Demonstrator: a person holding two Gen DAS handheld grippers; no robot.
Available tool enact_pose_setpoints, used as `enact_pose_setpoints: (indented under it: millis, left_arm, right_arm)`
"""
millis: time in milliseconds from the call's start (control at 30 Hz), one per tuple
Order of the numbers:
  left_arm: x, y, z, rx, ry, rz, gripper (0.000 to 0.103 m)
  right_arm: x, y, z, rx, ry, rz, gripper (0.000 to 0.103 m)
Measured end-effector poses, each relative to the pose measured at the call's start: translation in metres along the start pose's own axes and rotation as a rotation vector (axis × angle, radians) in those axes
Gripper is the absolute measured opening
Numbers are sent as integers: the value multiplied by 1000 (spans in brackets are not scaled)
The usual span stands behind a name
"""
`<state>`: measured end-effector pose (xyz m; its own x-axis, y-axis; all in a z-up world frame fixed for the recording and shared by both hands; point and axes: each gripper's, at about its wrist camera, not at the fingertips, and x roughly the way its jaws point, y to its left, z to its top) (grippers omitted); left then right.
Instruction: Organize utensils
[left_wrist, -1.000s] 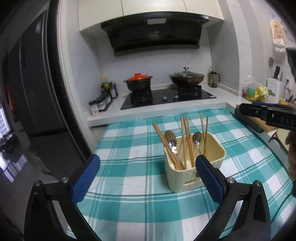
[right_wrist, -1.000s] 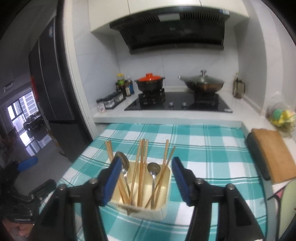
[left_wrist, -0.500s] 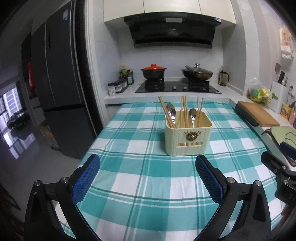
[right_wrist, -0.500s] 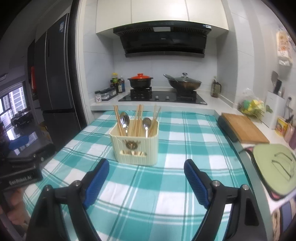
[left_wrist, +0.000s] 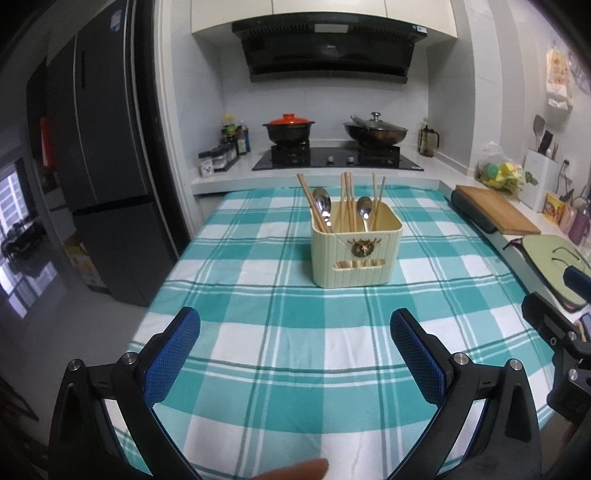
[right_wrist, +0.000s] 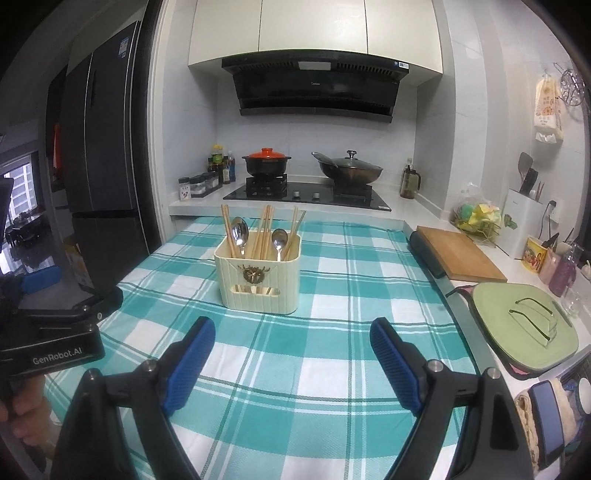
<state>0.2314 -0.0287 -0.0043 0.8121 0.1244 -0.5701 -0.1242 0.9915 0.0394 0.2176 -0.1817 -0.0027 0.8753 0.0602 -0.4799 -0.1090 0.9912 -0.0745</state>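
A cream utensil holder (left_wrist: 355, 251) stands on the teal checked tablecloth (left_wrist: 295, 332); it also shows in the right wrist view (right_wrist: 258, 278). It holds several wooden chopsticks (left_wrist: 347, 201) and two metal spoons (left_wrist: 322, 205), all upright. My left gripper (left_wrist: 295, 349) is open and empty, low over the cloth, well short of the holder. My right gripper (right_wrist: 291, 356) is open and empty, also near the table's front. Each gripper's body shows at the edge of the other's view.
A wooden cutting board (right_wrist: 458, 253) and a green mat with glasses (right_wrist: 524, 325) lie on the right counter. A stove with a red-lidded pot (right_wrist: 266, 164) and a wok (right_wrist: 349, 170) is behind the table. A dark fridge (left_wrist: 107, 177) stands left.
Both grippers have pulled back from the holder toward the table's front edge and lowered. The holder now looks smaller and farther away. Both stay open and empty.
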Motion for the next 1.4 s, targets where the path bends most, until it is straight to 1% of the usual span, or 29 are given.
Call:
enact_pose_setpoints:
  millis: [200, 400, 667, 1400]
  left_arm:
    - [-1, 10, -1, -42, 2, -37, 103]
    - [-4, 7, 0, -18, -11, -6, 103]
    - [-3, 5, -1, -12, -3, -3, 103]
    - [-9, 3, -1, -2, -4, 8, 103]
  right_arm:
    - [-3, 11, 1, -19, -8, 19, 88]
    - [-4, 19, 1, -26, -10, 25, 88]
    - [-9, 23, 2, -28, -15, 42, 88]
    - [-12, 23, -1, -33, -4, 53, 88]
